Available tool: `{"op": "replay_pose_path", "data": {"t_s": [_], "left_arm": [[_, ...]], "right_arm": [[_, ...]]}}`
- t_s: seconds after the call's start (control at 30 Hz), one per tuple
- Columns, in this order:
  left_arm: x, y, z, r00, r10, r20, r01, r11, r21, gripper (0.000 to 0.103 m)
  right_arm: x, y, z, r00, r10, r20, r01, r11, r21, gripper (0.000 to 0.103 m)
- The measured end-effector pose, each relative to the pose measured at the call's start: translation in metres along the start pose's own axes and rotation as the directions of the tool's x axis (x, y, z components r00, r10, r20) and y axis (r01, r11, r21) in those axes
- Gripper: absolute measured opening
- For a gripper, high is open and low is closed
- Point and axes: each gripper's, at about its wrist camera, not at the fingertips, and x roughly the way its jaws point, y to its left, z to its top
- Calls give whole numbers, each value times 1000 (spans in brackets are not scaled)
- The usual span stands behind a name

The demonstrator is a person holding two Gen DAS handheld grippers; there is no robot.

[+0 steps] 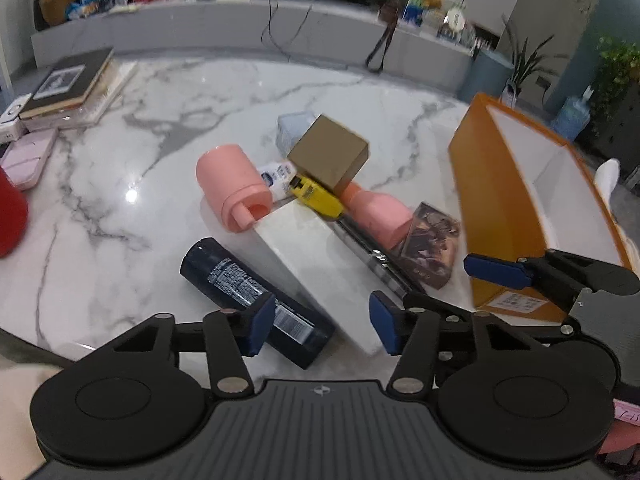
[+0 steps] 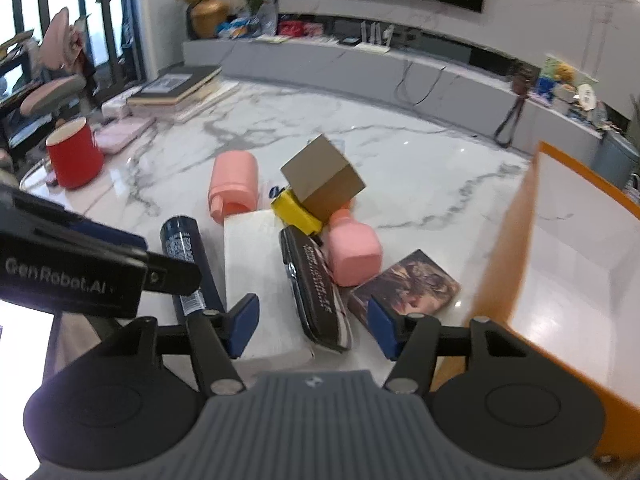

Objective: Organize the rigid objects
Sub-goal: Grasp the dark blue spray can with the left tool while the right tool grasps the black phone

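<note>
A pile lies on the marble table (image 1: 160, 152): a pink cylinder (image 1: 234, 188), a brown cardboard box (image 1: 328, 154) tilted on a yellow object (image 1: 316, 196), a second pink bottle (image 1: 380, 212), a dark can (image 1: 240, 284), a white block (image 1: 316, 260) and a picture box (image 1: 430, 248). My left gripper (image 1: 322, 326) hovers open over the can's end and the white block. My right gripper (image 2: 313, 328) hovers open above the white block (image 2: 264, 280) and a black case (image 2: 316, 288). Neither grips anything.
An orange box (image 1: 500, 200) with a white inside stands open at the right, close to the right gripper. Stacked books (image 2: 176, 88), a pink flat case (image 2: 124, 132) and a red cup (image 2: 74, 154) sit at the table's far left. A grey console runs behind.
</note>
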Motion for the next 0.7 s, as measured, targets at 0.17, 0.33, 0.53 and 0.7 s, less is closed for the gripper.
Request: {"op": "replay_pose_path", "data": {"t_s": [0.17, 0.33, 0.53, 0.7], "left_arm": [[29, 21, 15, 988, 84, -132, -98, 989, -107, 63], [51, 39, 18, 971, 102, -218, -142, 974, -176, 65], [67, 49, 20, 967, 77, -242, -136, 962, -239, 67], [80, 56, 22, 963, 77, -258, -145, 956, -255, 68]], "right_arm": [[27, -2, 8, 998, 24, -51, -26, 999, -34, 58], [51, -5, 12, 994, 44, -96, -47, 998, -30, 53], [67, -7, 17, 991, 80, -106, -83, 996, -27, 49], [73, -16, 22, 988, 114, -107, -110, 993, 45, 36]]}}
